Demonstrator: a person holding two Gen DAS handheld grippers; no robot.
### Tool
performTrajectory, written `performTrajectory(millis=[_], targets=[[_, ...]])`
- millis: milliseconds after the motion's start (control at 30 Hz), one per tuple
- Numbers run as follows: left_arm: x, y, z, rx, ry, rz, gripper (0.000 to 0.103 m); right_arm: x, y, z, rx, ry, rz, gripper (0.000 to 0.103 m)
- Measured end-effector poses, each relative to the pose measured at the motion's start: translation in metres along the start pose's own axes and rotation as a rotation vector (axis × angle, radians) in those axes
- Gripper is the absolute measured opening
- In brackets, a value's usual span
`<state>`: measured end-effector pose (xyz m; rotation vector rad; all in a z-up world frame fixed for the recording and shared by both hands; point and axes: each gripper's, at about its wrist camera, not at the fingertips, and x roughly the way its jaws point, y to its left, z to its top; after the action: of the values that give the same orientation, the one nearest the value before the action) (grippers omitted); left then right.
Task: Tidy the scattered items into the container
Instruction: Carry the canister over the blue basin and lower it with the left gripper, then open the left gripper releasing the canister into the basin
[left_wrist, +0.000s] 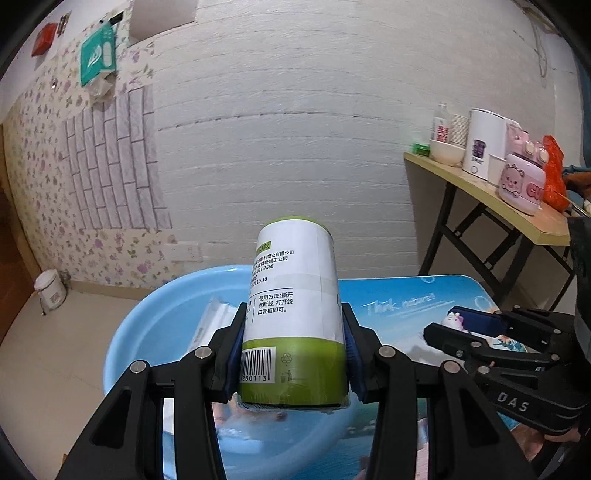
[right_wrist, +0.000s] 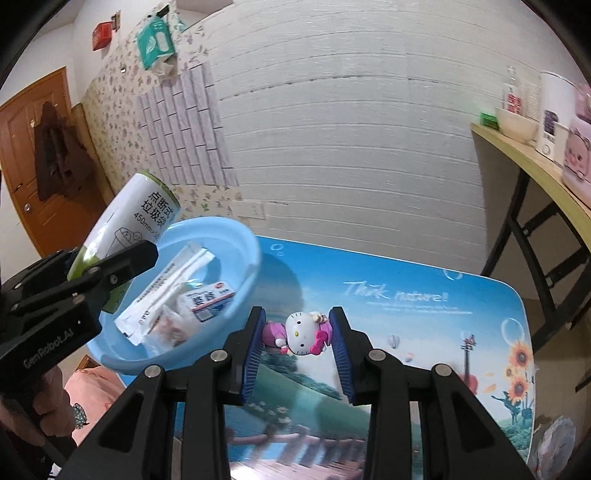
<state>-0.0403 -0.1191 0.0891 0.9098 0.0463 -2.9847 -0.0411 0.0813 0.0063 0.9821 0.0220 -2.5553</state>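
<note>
Left gripper (left_wrist: 293, 363) clamped across green-and-white roll (left_wrist: 295, 314), held above blue basin (left_wrist: 147, 332); likely light, glossy label slippery, best pinched mid-body. Right gripper (right_wrist: 297, 338) clamped on cat figurine (right_wrist: 299, 334), right of basin over bench (right_wrist: 406, 314); hard, small, head widest.

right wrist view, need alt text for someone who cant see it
The right gripper is shut on a small cat figurine above a picture-printed table. At left, the left gripper holds a green-and-white roll over a blue basin containing packets.
</note>
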Motion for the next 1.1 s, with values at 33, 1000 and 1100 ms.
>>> performTrajectory(millis=[33, 1000, 1100], targets=[[0.0, 0.007, -0.001, -0.01, 0.003, 0.006, 0.043, 0.001, 0.004, 0.001, -0.006, 0.0, 0.004, 0.036], [0.042, 0.084, -0.02, -0.075, 0.086, 0.027, 0.043, 0.046, 0.066, 0.019, -0.12, 0.049, 0.068, 0.036], [0.048, 0.09, -0.022, -0.083, 0.092, 0.029, 0.043, 0.049, 0.073, 0.023, -0.136, 0.048, 0.075, 0.036]])
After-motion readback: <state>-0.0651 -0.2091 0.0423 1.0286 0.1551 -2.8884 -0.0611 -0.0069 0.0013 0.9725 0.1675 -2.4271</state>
